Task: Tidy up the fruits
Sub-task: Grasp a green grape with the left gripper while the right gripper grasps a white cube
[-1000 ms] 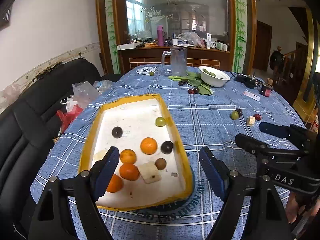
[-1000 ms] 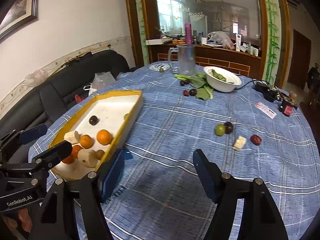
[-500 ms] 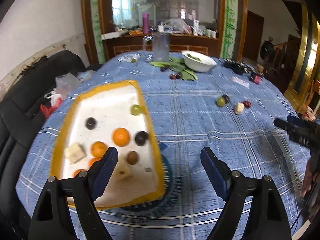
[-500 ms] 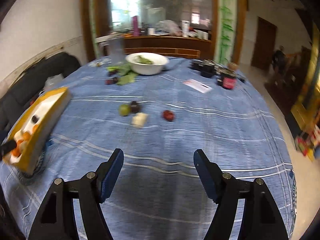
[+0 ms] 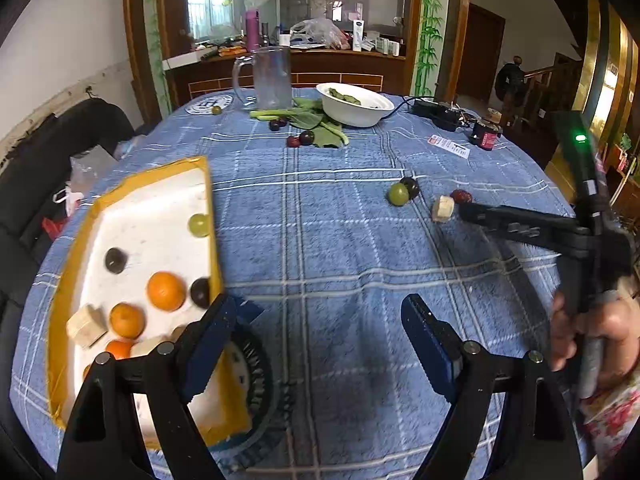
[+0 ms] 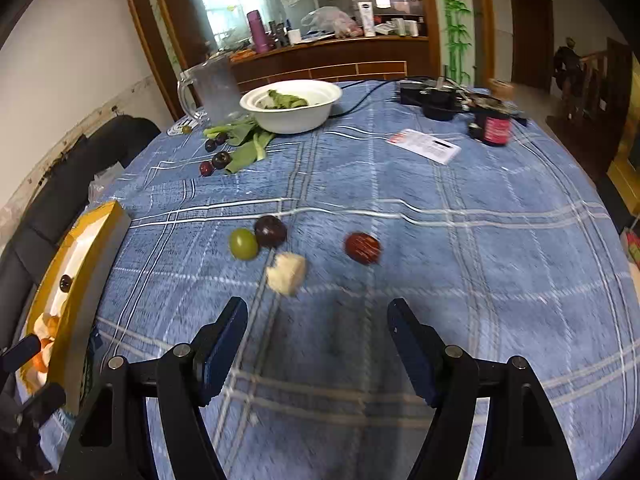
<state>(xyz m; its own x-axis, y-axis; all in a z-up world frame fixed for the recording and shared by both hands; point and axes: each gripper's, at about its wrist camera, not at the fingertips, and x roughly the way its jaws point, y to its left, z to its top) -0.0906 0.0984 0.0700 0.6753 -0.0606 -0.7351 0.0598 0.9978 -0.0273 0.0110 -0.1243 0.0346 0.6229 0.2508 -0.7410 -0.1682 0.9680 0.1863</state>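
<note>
Fuzzy blue tablecloth (image 6: 400, 184) under round green grape (image 6: 243, 243); right gripper (image 6: 318, 338) wide, empty.

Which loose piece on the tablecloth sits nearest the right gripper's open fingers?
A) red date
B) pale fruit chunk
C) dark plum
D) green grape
B: in the right wrist view the pale fruit chunk lies just ahead of the open right gripper, nearer than the green grape, dark plum or red date behind it.
</note>
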